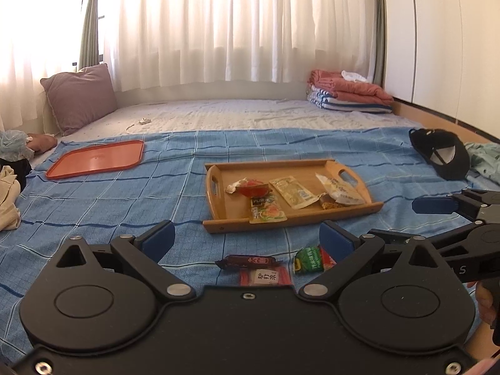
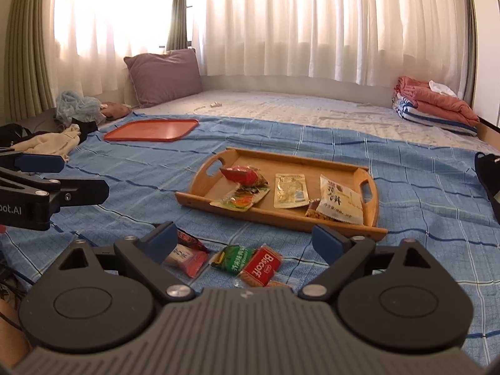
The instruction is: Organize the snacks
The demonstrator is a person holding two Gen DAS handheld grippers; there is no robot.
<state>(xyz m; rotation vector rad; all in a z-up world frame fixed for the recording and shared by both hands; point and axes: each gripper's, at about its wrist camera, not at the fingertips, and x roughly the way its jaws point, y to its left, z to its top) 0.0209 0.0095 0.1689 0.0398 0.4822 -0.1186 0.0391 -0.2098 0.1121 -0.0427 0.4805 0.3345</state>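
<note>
Wooden tray point(image 2: 368, 187): five packets inside, at my 12 o'clock.
Left: four packets point(image 2: 247, 261) on the bed.
My tools point(image 1: 247, 239) point(image 2: 242, 239): both wide open, empty.

Blue checked blanket point(image 2: 312, 134), orange-red tray point(image 2: 153, 129), mauve pillow point(image 2: 164, 75), red Biscoff packet point(image 2: 261, 265).
</note>
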